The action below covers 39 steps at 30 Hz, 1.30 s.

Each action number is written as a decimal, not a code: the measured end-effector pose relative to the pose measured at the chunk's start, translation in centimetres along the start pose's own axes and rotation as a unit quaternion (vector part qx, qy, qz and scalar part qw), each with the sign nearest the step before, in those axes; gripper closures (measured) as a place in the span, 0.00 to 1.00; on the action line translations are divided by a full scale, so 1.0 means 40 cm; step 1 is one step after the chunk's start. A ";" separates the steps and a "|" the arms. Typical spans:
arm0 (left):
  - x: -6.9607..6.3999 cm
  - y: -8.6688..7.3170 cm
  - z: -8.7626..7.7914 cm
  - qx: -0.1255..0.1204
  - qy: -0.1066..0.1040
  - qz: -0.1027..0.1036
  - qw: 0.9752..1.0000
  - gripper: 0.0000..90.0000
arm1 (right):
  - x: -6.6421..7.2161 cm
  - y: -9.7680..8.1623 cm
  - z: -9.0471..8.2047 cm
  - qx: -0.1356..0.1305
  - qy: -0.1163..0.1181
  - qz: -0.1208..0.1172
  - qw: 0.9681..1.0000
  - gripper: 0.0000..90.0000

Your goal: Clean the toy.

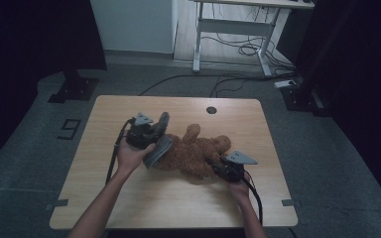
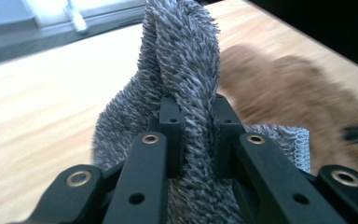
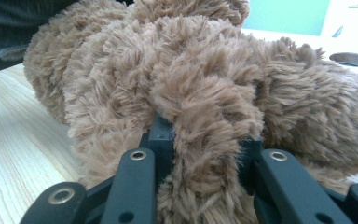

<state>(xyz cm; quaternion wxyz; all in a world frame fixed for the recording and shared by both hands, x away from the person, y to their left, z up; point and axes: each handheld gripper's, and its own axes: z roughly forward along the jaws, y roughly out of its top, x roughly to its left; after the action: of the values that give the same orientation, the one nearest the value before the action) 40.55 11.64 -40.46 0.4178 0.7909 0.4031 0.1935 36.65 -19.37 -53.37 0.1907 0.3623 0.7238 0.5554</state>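
At the left of the wooden surface, a person's left hand holds the left gripper over a shaggy grey cloth. In the left gripper view its black fingers are clamped on a fold of that cloth, which stands up between them in a twisted peak while the rest hangs down toward the wood. The cloth lies against the left end of a brown plush teddy bear, stretched out on its side near the middle of the surface; whether the cloth also wraps under the toy is hard to make out from above. A blurred patch of the bear shows just beyond the cloth. At the right, the right hand steadies the right gripper at the toy's lower right end. In the right gripper view its fingers are pinched on a thick tuft of brown fur, which bulges up out of the narrow gap. Past the bear, a round cable hole sits near the far edge of the surface. Beyond that stands a white-framed desk, with cables on the floor beneath it.
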 end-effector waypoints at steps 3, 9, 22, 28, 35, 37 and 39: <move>-0.040 0.029 0.051 0.024 0.008 0.020 0.999 0.87 | 0.000 0.000 0.000 0.000 0.000 0.000 1.000 0.76; -0.021 -0.010 0.144 0.073 -0.006 -0.018 0.997 0.86 | 0.001 0.000 -0.002 0.001 0.002 -0.005 1.000 0.75; -0.030 -0.093 0.113 0.063 -0.055 -0.032 0.996 0.88 | 0.001 0.021 -0.030 0.016 0.040 0.015 0.999 0.52; -0.051 -0.128 0.085 0.044 -0.057 -0.025 0.997 0.88 | -0.004 0.045 -0.063 0.011 0.070 0.030 0.997 0.40; -0.068 -0.169 0.043 0.030 -0.070 -0.018 0.997 0.88 | 0.011 0.053 -0.048 0.038 0.083 0.041 0.995 0.20; -0.070 -0.180 0.033 0.028 -0.075 -0.018 0.997 0.88 | 0.024 0.047 -0.031 0.058 0.089 0.040 0.994 0.16; -0.073 -0.192 0.023 0.026 -0.078 -0.017 0.996 0.88 | 0.035 0.038 -0.021 0.074 0.087 0.029 0.993 0.17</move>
<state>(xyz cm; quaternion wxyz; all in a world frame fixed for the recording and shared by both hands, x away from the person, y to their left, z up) 35.74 11.33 -47.19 0.4304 0.8075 0.3870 0.1135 35.63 -18.73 -51.50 0.0835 0.3468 0.7656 0.5354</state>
